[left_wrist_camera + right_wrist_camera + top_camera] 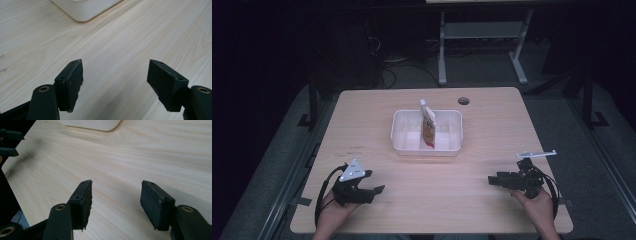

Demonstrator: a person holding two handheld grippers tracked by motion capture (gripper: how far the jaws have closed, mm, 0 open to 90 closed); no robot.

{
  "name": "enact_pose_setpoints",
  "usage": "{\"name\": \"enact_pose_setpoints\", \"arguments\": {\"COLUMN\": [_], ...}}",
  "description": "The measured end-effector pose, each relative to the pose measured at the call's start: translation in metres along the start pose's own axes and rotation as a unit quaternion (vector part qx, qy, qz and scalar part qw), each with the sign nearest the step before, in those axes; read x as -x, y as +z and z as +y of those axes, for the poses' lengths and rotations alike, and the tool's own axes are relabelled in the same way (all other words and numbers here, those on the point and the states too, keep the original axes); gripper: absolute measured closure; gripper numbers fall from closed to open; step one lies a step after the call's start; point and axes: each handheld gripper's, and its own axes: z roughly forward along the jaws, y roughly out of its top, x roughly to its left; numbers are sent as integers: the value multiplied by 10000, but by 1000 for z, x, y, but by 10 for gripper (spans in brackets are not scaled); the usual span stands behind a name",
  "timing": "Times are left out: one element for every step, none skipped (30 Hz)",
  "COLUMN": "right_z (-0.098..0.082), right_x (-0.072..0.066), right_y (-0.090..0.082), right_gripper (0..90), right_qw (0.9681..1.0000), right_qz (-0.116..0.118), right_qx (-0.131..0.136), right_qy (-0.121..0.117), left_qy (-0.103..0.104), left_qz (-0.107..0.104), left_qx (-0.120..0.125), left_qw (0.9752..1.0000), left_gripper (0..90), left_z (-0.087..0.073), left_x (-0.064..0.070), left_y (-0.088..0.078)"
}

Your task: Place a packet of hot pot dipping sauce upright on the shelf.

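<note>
Now both tools gaping, empty — left tool (379, 189), right tool (490, 180) — pouch (428, 124) upright in tray (398, 131).

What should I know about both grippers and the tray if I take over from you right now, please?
Left gripper: open, empty, low over the table's near left edge.
Right gripper: open, empty, at the near right, pointing left.
White tray: centre of the table, a pouch standing upright in it.
Done: the pouch is in the tray, nothing is held.
Left: I cannot tell.
</note>
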Motion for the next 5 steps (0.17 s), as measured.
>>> {"name": "enact_pose_setpoints", "arguments": {"right_z": [-1, -2, -5, -5, -5], "right_x": [-1, -3, -5, -6, -6], "right_y": [0, 1, 4, 4, 4], "right_gripper": [416, 416, 412, 408, 408], "right_qw": [10000, 10000, 9998, 9998, 9998], "right_qz": [-3, -12, -38, -47, -47], "right_qx": [36, 91, 158, 153, 153], "right_qy": [-21, -38, -98, -117, -117], "left_qy": [-3, -5, 0, -1, -1], "left_qz": [-7, -13, -19, -29, -29], "left_qx": [-8, -17, -17, 1, 1], "left_qw": [10000, 10000, 10000, 10000, 10000], "left_gripper": [284, 283, 282, 281, 280], "left_z": [0, 0, 0, 0, 0], "left_x": [0, 0, 0, 0, 0], "left_y": [0, 1, 1, 1, 1]}}
